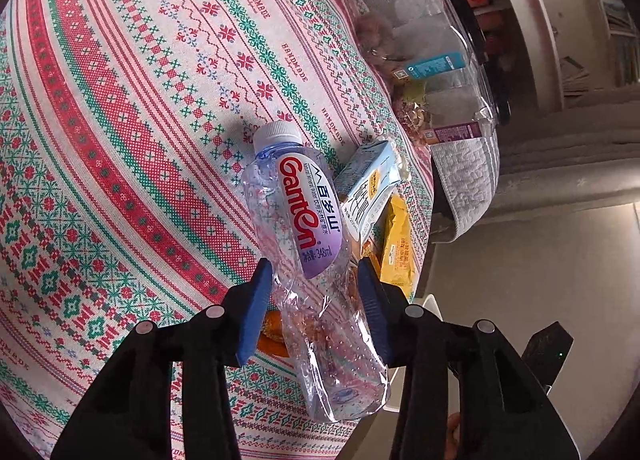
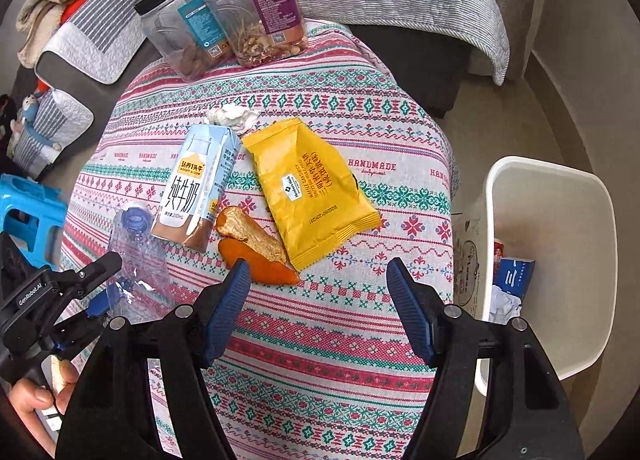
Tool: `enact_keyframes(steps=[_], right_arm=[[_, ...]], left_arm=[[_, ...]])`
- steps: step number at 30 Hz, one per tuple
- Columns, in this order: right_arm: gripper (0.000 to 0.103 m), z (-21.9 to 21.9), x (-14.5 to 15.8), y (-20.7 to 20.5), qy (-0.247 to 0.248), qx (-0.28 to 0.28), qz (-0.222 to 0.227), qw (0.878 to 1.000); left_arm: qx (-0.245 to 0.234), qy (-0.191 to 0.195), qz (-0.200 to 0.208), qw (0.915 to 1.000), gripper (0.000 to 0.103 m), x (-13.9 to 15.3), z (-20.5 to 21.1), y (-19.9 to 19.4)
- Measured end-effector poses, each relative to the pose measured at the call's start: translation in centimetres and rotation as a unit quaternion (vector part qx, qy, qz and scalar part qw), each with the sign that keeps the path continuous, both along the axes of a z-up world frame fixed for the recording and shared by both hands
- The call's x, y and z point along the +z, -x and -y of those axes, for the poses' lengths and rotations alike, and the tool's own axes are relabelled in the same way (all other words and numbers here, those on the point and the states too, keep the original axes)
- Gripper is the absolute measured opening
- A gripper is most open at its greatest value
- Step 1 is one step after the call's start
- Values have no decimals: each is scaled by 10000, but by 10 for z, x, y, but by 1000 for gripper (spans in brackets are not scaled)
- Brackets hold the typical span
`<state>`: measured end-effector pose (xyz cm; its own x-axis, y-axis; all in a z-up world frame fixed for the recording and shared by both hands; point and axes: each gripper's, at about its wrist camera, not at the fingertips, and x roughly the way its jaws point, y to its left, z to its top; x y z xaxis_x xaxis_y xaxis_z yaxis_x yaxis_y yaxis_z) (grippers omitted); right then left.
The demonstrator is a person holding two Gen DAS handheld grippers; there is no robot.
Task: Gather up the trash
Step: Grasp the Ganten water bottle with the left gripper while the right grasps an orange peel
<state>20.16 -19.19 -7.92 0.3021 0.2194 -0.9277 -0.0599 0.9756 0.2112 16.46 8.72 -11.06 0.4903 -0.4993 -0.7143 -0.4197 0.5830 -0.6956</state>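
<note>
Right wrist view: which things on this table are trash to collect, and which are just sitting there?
Trash to collect:
water bottle, in the left gripper
milk carton
yellow wrapper
peel scraps
crumpled tissue
white bin, where it goes

Just sitting there:
two snack jars
tablecloth
blue stool

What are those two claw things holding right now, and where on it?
The left gripper pinches the clear water bottle across its lower body, below the label. The right gripper holds nothing; its jaws stand open over the tablecloth.
</note>
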Motion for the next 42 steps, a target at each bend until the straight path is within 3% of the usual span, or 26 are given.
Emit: enact_keyframes(steps=[2, 5, 6, 7, 11, 12, 13, 15, 16, 21, 28, 29, 33, 36, 42], right_arm=[[66, -16, 0, 3, -85, 328, -17, 9994], [61, -44, -5, 10, -25, 911, -65, 9958], [59, -53, -8, 12, 43, 1079, -86, 9941], [57, -61, -11, 13, 74, 1222, -131, 9924], [52, -94, -25, 20, 194, 1694, -315, 9848], [52, -102, -27, 23, 293, 1806, -312, 9826], [52, -107, -30, 25, 384, 1889, -294, 9808], [52, -116, -30, 29, 465, 2030, -245, 9778], [51, -119, -30, 32, 476, 2116, -211, 9760], [44, -130, -40, 33, 764, 2349, -150, 9689], [17, -138, -42, 33, 591, 2339, -301, 9700], [17, -135, -40, 32, 513, 2288, -331, 9716], [8, -115, -28, 26, 185, 1926, -337, 9805], [8, -104, -18, 25, -3, 1775, -283, 9837], [8, -94, -17, 25, -38, 1601, -283, 9867]], left_arm=[[-97, -238, 123, 9996, 42, 16, -10, 3], [-304, -843, 256, 9956, 29, 37, -25, 4], [-336, -1029, 251, 9938, 22, 41, -30, 4], [-399, -1178, 230, 9920, 6, 42, -34, 5], [-1172, -1349, -150, 9838, 4, 22, -26, 4], [-1176, -1391, -110, 9832, 4, 21, -26, 7], [-1147, -1561, -144, 9810, 8, 24, -27, 10], [-1301, -1919, -211, 9725, 46, 28, -26, 13], [-1403, -1993, -155, 9697, 77, 31, -25, 14], [-1799, -2163, -166, 9595, 79, 30, -22, 18], [-2408, -2860, -524, 9260, 79, -3, 4, 8], [-2480, -2829, -508, 9251, 70, -6, 6, 9], [-2615, -2814, -369, 9225, 60, -6, 15, 9], [-2548, -2490, -288, 9340, 51, -1, 14, 8], [-2487, -2272, -193, 9413, 42, 4, 14, 10]])
